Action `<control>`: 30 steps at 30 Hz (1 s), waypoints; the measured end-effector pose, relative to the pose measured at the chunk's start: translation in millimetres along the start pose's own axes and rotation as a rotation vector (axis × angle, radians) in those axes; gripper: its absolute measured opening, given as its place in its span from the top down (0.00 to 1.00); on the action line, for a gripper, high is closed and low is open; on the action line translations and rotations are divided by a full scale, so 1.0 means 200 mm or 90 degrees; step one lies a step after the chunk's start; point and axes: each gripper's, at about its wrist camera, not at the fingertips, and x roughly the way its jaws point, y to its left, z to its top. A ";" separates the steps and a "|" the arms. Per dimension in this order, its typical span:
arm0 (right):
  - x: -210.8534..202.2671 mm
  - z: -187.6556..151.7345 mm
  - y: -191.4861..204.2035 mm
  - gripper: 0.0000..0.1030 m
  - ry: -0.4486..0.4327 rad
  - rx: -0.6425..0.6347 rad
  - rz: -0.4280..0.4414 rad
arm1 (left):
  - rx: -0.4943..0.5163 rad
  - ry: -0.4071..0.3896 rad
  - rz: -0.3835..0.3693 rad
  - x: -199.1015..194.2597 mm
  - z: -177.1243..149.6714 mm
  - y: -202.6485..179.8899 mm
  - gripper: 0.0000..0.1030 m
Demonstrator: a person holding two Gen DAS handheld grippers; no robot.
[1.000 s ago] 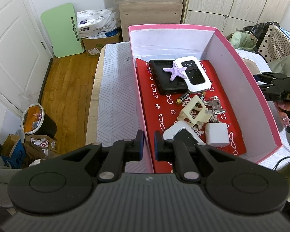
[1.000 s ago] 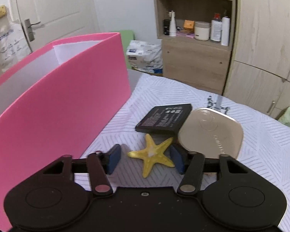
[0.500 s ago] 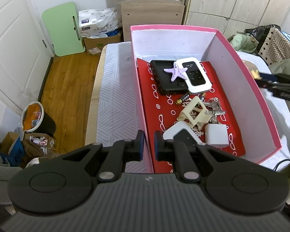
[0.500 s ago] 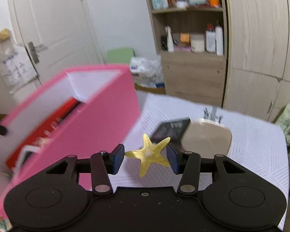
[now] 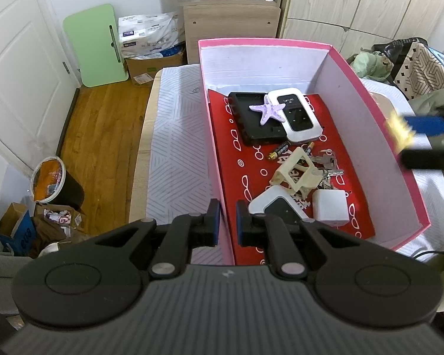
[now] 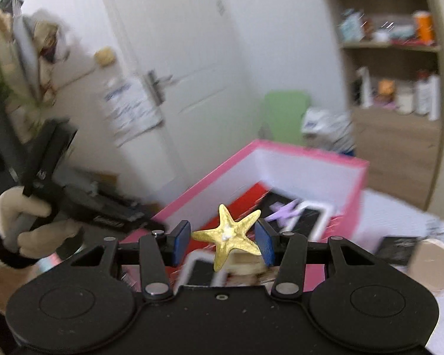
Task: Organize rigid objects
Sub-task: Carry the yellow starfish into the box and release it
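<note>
The yellow starfish point(image 6: 229, 234) is sitting pinched between the blue pads of the right gripper point(image 6: 225, 242), jaws closed on its arm tips, and it is hanging in the air above the near end of the pink box point(image 5: 379, 124). In the left wrist view that same starfish is showing as a yellow blur at the box's right wall. Inside the box, on the red patterned liner point(image 5: 284, 159), a purple starfish point(image 5: 267, 111) is lying across a black tray point(image 5: 253, 118) and a white pocket router point(image 5: 296, 114); nearer are a battery point(image 5: 278, 151), a cream plastic frame point(image 5: 297, 171) over a bunch of keys point(image 5: 328, 162), a white cube charger point(image 5: 330, 207) and a second white device point(image 5: 276, 204). The left gripper point(image 5: 227, 222) is holding over the box's left wall, its jaws shut with nothing between them but that wall's edge; whether they are touching it is unclear. Outside the box on the white patterned bed cover point(image 5: 174, 136), a dark flat battery pack point(image 6: 395, 245) and a beige rounded disc point(image 6: 432, 263) are lying side by side.
</note>
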 end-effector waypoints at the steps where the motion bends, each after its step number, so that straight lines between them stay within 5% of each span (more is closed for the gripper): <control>1: 0.04 0.01 0.01 0.48 0.019 0.005 0.013 | 0.000 0.000 -0.001 0.00 0.00 0.00 0.91; 7: 0.28 0.08 0.04 0.48 0.115 0.023 0.051 | -0.007 0.000 -0.005 0.00 0.01 0.01 0.91; 12: 0.49 0.17 0.00 0.48 0.187 0.043 0.027 | -0.010 0.000 -0.010 0.00 0.00 0.02 0.91; 18: 0.74 0.18 -0.08 0.48 0.285 0.135 0.045 | -0.010 0.000 -0.011 0.00 0.00 0.02 0.90; 23: 0.76 0.18 -0.12 0.46 0.280 0.167 0.048 | -0.010 0.001 -0.013 0.00 0.00 0.02 0.90; 30: 0.47 0.25 -0.20 0.43 0.192 0.200 0.063 | -0.020 0.003 -0.021 0.00 0.01 0.03 0.90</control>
